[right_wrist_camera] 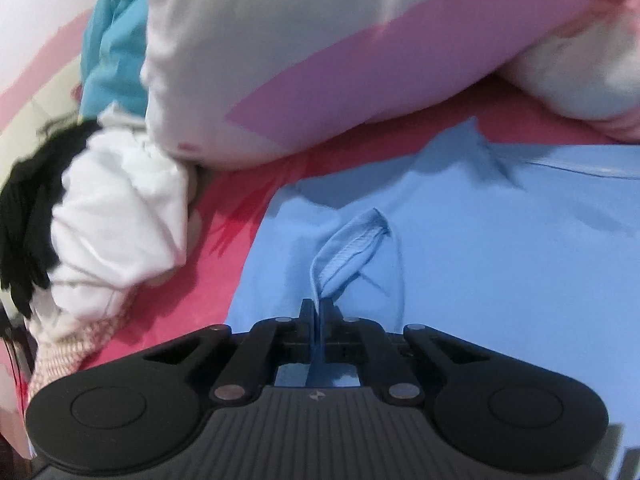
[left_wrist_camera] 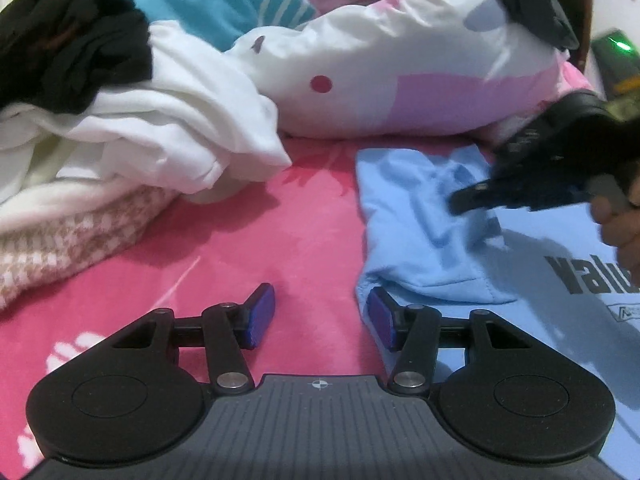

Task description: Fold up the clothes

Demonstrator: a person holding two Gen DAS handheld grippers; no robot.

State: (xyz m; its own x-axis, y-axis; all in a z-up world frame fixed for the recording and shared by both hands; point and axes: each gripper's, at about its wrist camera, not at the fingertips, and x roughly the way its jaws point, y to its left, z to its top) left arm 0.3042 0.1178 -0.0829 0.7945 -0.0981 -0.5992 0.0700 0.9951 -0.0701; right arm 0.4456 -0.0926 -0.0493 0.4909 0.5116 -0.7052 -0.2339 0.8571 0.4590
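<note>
Folding barely begun: right gripper [right_wrist_camera: 319,312] pinches a fold of the light-blue cotton T-shirt [right_wrist_camera: 500,264]; left gripper [left_wrist_camera: 321,316] open, empty; unfolded white-and-black clothes pile [left_wrist_camera: 120,128] far left.

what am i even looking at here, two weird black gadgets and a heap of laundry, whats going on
Each picture comes from a camera mounted on a hand-held pair of tongs; a person holds one in each hand to fold clothes. The left-hand camera shows the left tongs open over a pink bedsheet, holding nothing, one pad by the edge of a light blue T-shirt. The right-hand camera shows the right tongs shut on a pinched fold of that shirt. Behind lie a pile of unfolded clothes and a white and pink pillow.
</note>
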